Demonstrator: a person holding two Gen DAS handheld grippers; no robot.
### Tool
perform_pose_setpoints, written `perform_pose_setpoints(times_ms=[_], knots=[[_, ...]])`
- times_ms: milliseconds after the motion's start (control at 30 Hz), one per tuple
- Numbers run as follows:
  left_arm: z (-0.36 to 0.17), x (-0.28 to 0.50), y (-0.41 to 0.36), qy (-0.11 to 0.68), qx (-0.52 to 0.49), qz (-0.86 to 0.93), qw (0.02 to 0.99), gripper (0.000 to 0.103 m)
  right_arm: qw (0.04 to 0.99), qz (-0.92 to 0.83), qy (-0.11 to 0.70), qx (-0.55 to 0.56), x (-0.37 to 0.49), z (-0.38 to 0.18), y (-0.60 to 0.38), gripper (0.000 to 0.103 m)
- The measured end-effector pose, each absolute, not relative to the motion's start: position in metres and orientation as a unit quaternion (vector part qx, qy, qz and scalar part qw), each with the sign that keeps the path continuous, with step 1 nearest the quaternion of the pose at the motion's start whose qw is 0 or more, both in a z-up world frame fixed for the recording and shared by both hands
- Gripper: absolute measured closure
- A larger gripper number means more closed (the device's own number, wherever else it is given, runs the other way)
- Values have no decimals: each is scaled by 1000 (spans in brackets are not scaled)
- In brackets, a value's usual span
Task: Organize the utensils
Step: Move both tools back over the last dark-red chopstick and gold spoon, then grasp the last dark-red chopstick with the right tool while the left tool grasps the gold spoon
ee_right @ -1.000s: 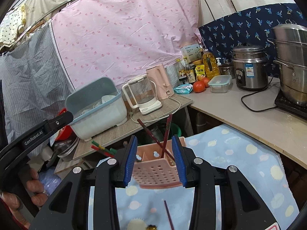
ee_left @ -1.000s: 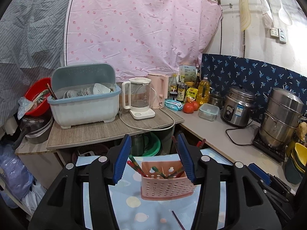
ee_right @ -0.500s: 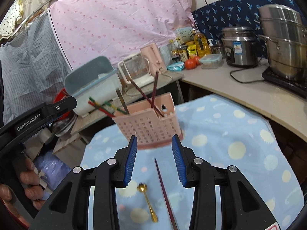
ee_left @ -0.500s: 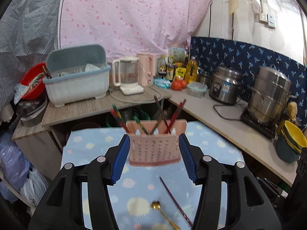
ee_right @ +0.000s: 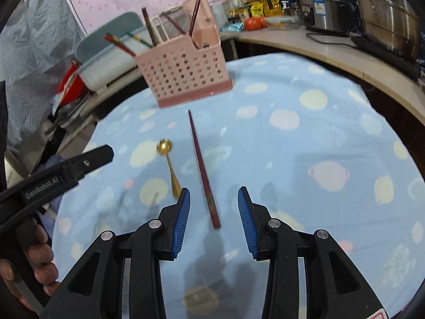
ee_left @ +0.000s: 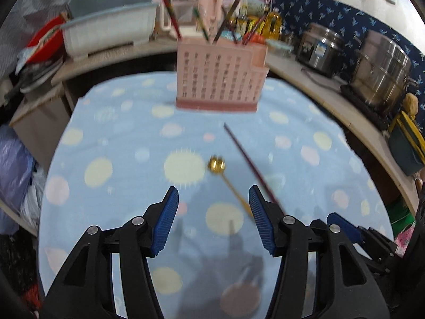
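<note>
A pink perforated utensil holder (ee_left: 220, 78) (ee_right: 186, 73) stands at the far side of the blue dotted tablecloth (ee_left: 119, 143) (ee_right: 305, 146), with several chopsticks sticking up in it. A dark red chopstick (ee_left: 247, 159) (ee_right: 202, 167) and a gold spoon (ee_left: 225, 178) (ee_right: 168, 162) lie loose on the cloth in front of it. My left gripper (ee_left: 213, 199) is open and empty, just short of the spoon's handle. My right gripper (ee_right: 213, 199) is open and empty, with the chopstick's near end between its fingers.
A counter runs behind and to the right, with a dish rack (ee_left: 106, 26), a kettle, bottles, tomatoes (ee_right: 255, 22), a rice cooker (ee_left: 321, 47) and a steel pot (ee_left: 382, 74). The left gripper's body (ee_right: 53, 175) shows at the left of the right wrist view.
Both grippers have drawn back from the holder and tilted down towards the cloth. The holder now stands farther off, and the spoon and chopstick lie close under the fingers.
</note>
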State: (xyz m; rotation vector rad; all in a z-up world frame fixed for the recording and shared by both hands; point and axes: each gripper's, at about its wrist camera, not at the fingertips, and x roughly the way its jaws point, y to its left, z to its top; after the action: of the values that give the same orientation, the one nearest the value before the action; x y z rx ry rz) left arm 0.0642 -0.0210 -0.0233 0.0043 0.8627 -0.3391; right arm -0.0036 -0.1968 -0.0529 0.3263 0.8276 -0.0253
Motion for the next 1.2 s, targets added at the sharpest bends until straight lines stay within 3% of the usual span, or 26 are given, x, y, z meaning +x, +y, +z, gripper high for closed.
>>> perform_pose_setpoints(times_ms=[333, 533, 633, 967, 1067, 1200], knots=[[-60, 50, -12, 456, 2, -150, 877, 51, 897, -7, 423, 129, -1, -77, -182, 66], [-62, 50, -18, 459, 4, -154, 875, 51, 894, -12, 431, 123, 6, -85, -182, 81], [-64, 52, -22, 463, 4, -155, 873, 51, 894, -17, 432, 121, 9, -87, -185, 93], [-66, 64, -44, 471, -7, -176, 864, 47, 891, -27, 428, 148, 1, -86, -202, 96], [-68, 71, -58, 470, -6, -182, 864, 38, 891, -29, 427, 152, -1, -85, -206, 96], [-75, 80, -71, 473, 2, -186, 861, 41, 890, -27, 428, 155, -2, -85, -208, 96]])
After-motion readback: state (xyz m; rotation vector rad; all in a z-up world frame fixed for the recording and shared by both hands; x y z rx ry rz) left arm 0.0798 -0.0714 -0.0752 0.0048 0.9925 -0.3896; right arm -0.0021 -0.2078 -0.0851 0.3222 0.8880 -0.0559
